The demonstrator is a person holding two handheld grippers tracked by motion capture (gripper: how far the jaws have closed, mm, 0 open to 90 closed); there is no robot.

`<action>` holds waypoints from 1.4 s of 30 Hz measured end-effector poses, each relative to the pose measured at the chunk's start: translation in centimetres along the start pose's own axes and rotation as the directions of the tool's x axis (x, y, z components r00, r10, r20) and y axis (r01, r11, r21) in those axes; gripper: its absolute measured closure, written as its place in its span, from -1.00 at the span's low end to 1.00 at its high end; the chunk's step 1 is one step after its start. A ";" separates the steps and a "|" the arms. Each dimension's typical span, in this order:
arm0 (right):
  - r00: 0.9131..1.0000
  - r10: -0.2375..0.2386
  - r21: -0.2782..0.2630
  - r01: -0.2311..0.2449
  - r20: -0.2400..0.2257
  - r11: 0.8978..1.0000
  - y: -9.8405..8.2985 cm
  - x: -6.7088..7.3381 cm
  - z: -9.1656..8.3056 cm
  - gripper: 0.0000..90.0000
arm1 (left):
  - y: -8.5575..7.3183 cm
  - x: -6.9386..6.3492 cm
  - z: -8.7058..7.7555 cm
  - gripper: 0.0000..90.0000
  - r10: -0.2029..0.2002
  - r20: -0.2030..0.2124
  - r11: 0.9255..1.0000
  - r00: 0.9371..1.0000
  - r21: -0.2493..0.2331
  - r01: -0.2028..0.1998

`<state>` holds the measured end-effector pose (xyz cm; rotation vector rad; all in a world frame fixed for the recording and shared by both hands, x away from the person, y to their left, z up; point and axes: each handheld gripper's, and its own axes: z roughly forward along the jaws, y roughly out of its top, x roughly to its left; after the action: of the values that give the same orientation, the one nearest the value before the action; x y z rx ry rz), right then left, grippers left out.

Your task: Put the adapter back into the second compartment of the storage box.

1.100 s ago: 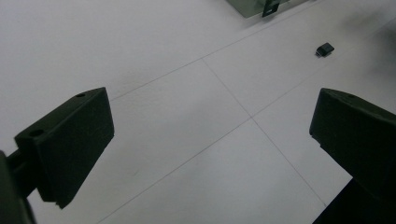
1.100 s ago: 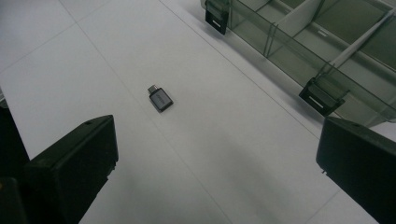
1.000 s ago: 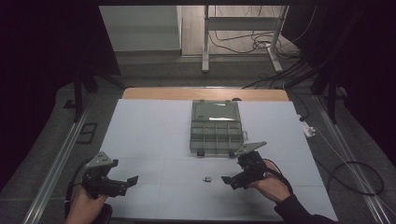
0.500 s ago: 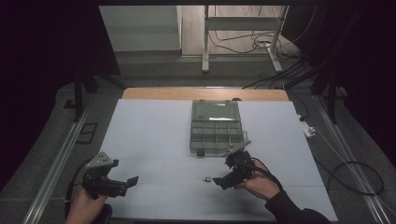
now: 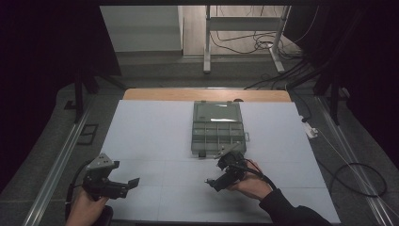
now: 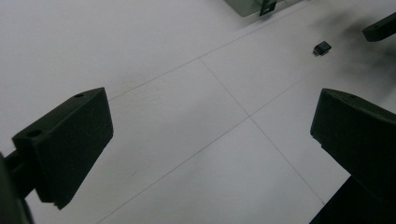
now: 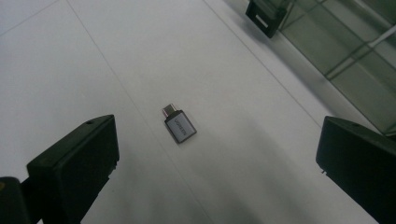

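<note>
A small grey USB adapter [image 7: 180, 126] lies flat on the white table, between and just ahead of the open jaws of my right gripper [image 7: 217, 140]. In the high view my right gripper [image 5: 212, 181] is low over the table, near the front of the clear compartment box [image 5: 219, 129], pointing left. My left gripper [image 5: 134, 182] rests at the front left, open and holding nothing. In the left gripper view, its jaws [image 6: 212, 121] are wide apart over bare table, and the adapter [image 6: 322, 47] lies far off at the upper right.
The compartment box [image 7: 345, 46] has a black latch [image 7: 266, 16] on its near side and stands close to the right gripper's right. The white table top [image 5: 155, 141] is edged by metal rails. Cables lie on the floor to the right [image 5: 357, 174].
My right gripper has moved left and down, from beside the box's front corner to just over the adapter. The left gripper has stayed put.
</note>
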<state>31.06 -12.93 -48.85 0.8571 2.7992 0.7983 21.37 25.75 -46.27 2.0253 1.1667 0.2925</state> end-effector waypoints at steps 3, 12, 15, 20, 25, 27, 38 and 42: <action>1.000 -0.004 0.009 0.005 -0.003 1.000 0.1 0.2 0.3 -1.00 | 0.0 0.0 0.0 -1.00 0.000 0.000 1.000 1.000 0.002 0.000; 1.000 -0.029 0.040 0.029 0.000 0.999 0.4 0.6 1.4 -1.00 | 0.0 0.0 0.0 -1.00 0.002 0.002 1.000 1.000 0.003 -0.002; 0.999 -0.032 0.055 0.033 -0.003 0.998 0.4 0.8 1.8 -1.00 | 0.0 0.1 0.0 -1.00 0.002 0.004 1.000 1.000 0.002 -0.002; 0.999 -0.046 0.080 0.046 -0.002 0.996 0.5 1.1 2.4 -1.00 | 0.0 0.2 -0.1 -1.00 -0.003 0.011 1.000 1.000 -0.002 0.003; 0.998 -0.066 0.103 0.066 0.001 0.993 0.4 1.3 2.9 -1.00 | 0.0 0.2 -0.1 -1.00 -0.003 0.015 1.000 1.000 -0.001 0.003; 0.996 -0.085 0.111 0.084 0.003 0.990 0.4 1.3 3.1 -0.94 | 0.0 0.2 -0.1 -1.00 -0.004 0.015 1.000 1.000 -0.003 0.004; 0.989 -0.145 0.092 0.145 -0.002 0.985 0.5 1.6 3.1 -0.29 | 0.0 0.2 0.0 -1.00 0.000 0.015 1.000 1.000 0.003 0.000; 0.987 -0.162 0.078 0.163 -0.019 0.983 0.5 1.6 2.9 0.18 | 0.0 0.2 0.0 -1.00 0.000 0.014 1.000 1.000 0.003 0.000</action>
<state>30.71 -10.38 -50.96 0.6243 2.8829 0.6746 21.44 25.89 -46.28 2.0268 1.1591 0.2758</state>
